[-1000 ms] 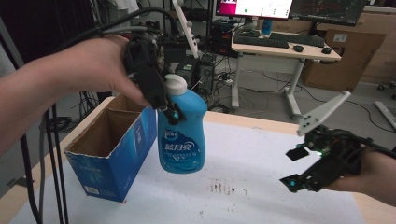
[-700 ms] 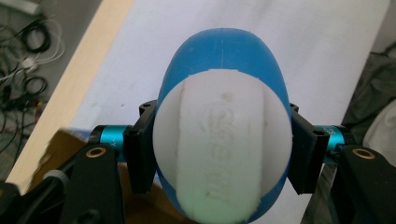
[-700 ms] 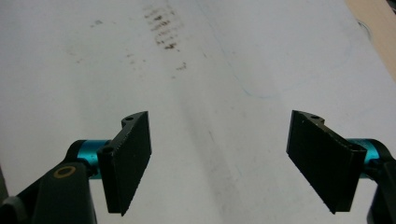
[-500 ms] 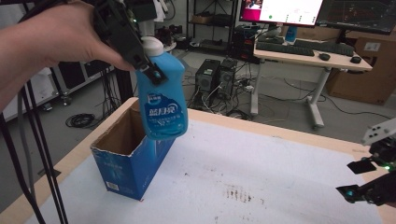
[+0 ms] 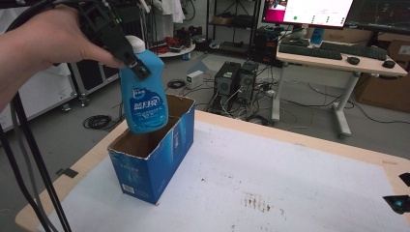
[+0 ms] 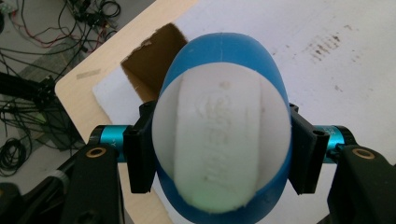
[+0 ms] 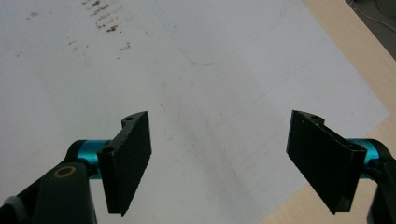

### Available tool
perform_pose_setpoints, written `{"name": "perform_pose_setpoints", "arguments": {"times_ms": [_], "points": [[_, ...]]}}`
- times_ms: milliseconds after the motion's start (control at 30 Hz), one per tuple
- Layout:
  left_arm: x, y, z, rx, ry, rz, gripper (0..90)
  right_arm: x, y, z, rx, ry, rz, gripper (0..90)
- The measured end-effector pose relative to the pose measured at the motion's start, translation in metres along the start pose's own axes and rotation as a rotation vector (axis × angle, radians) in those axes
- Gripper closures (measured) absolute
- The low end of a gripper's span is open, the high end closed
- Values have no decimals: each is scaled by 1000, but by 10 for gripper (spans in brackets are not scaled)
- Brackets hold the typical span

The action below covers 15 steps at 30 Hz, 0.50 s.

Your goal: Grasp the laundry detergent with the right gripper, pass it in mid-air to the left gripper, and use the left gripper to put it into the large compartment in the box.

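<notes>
A blue detergent bottle (image 5: 143, 99) with a white cap hangs over the open top of a blue cardboard box (image 5: 159, 154); its base dips just below the box rim. My left gripper (image 5: 126, 54) is shut on the bottle's neck, held by a hand from the upper left. In the left gripper view the white cap of the bottle (image 6: 219, 140) sits clamped between the two jaws, with the box opening (image 6: 154, 60) below. My right gripper (image 7: 219, 163) stands open over the white table sheet, nothing between its jaws; its tip (image 5: 399, 200) peeks in at the right edge of the high view.
The white sheet (image 5: 270, 169) covers a wooden table (image 5: 300, 137) and carries a dark smudge (image 5: 258, 200). Beyond the table are a desk with monitors and keyboard (image 5: 338, 48), computer towers (image 5: 239, 79) and floor cables.
The left gripper carried the bottle left and over the box, then lowered it to the opening. The right gripper withdrew to the right edge of the high view.
</notes>
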State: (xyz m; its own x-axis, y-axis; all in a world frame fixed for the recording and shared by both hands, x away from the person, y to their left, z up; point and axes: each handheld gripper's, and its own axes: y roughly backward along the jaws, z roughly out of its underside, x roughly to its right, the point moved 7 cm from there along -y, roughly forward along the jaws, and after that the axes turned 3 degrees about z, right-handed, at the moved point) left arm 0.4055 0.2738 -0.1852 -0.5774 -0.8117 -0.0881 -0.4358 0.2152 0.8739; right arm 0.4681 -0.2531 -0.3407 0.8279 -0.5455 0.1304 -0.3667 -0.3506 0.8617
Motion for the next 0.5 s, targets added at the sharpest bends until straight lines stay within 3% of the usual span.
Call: {"name": "perform_pose_setpoints", "arguments": {"times_ms": [167, 500], "points": [[-3, -9, 5, -20, 8, -17, 384, 2, -1, 1, -1, -9, 6, 214], [-6, -35, 16, -44, 15, 0, 384, 1, -2, 1, -11, -3, 5, 214]]}}
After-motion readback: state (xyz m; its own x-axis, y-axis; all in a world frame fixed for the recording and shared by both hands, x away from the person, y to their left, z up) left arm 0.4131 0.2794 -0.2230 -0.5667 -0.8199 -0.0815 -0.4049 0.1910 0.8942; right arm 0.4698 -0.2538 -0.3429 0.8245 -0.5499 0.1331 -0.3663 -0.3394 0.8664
